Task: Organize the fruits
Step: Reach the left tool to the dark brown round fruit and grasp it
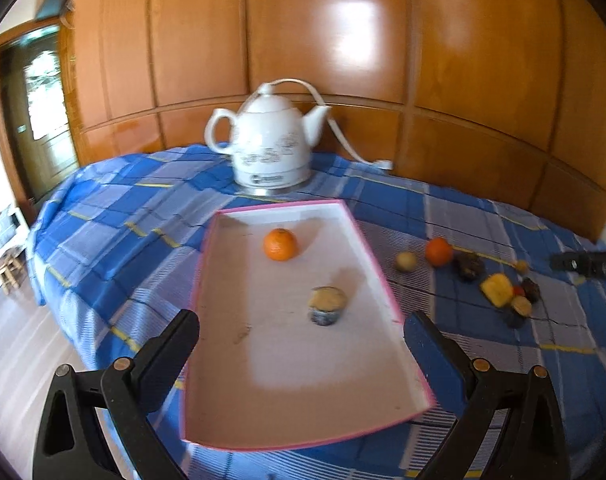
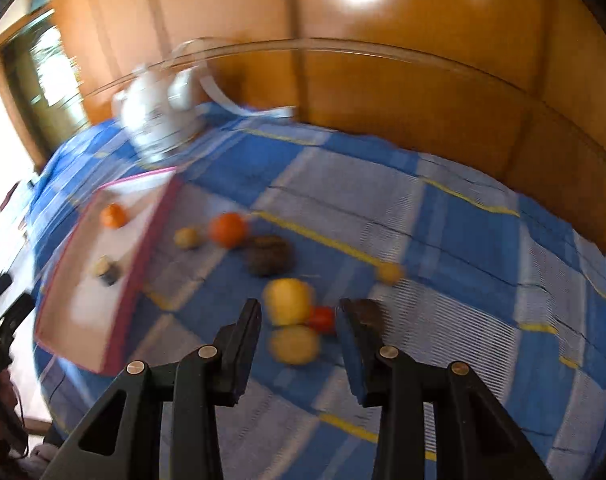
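Observation:
A pink-rimmed white tray (image 1: pixel 383 276) lies on the blue checked cloth. In it sit an orange (image 1: pixel 279 244) and a small tan and dark fruit (image 1: pixel 327 305). My left gripper (image 1: pixel 301 330) is open and empty above the tray's near end. Right of the tray lie a second orange (image 1: pixel 439 251), a tan ball (image 1: pixel 406 261), dark fruits (image 1: pixel 469 266) and a yellow fruit (image 1: pixel 497 289). In the blurred right wrist view my right gripper (image 2: pixel 299 320) is open above the yellow fruit (image 2: pixel 289 300), a tan fruit (image 2: pixel 295 344) and a small red fruit (image 2: pixel 322 319). The tray (image 2: pixel 143 236) is at left.
A white electric kettle (image 1: pixel 269 146) with a cord stands behind the tray against the wooden wall panels. The table edge drops off at the left toward the floor, where a small stool (image 1: pixel 9 270) stands. A door is at far left.

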Demonstrator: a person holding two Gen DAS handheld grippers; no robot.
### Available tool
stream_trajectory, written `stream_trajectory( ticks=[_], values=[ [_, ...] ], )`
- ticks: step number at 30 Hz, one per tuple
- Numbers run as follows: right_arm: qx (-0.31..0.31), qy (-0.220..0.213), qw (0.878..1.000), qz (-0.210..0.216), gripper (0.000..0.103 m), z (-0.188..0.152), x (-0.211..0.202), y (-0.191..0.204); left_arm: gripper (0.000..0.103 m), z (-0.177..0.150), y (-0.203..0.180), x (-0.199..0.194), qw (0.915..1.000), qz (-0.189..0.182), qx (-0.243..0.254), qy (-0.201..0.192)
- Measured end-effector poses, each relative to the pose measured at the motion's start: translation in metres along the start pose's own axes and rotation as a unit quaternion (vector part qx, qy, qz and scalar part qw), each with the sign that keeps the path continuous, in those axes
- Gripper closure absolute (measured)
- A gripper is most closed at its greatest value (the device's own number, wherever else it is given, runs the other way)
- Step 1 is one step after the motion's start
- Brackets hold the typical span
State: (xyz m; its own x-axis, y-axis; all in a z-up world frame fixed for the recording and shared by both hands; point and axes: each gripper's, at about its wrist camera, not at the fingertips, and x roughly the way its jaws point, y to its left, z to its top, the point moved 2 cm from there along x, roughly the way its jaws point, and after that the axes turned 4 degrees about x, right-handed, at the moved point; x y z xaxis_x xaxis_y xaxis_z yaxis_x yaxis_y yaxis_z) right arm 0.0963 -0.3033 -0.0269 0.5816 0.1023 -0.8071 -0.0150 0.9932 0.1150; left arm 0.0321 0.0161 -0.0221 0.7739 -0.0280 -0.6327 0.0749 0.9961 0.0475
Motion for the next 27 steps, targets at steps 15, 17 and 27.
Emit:
stream_trajectory(
  ticks=[15, 17, 27],
  values=[
    [0.166, 0.032, 0.984, -0.048, 0.064, -0.013, 0.019, -0.107, 0.0, 0.01, -0.078, 0.022, 0.9868, -0.136, 0.072, 0.05],
    [0.159, 0.029, 0.986, -0.049, 0.064, -0.011, 0.017, -0.105, 0.0, 0.011, -0.09, 0.026, 0.9845, -0.147, 0.078, 0.053],
    [0.148, 0.031, 0.988, -0.042, 0.064, -0.008, 0.016, -0.095, 0.0, 0.01, -0.135, 0.058, 0.9715, -0.169, 0.113, 0.122]
  ],
)
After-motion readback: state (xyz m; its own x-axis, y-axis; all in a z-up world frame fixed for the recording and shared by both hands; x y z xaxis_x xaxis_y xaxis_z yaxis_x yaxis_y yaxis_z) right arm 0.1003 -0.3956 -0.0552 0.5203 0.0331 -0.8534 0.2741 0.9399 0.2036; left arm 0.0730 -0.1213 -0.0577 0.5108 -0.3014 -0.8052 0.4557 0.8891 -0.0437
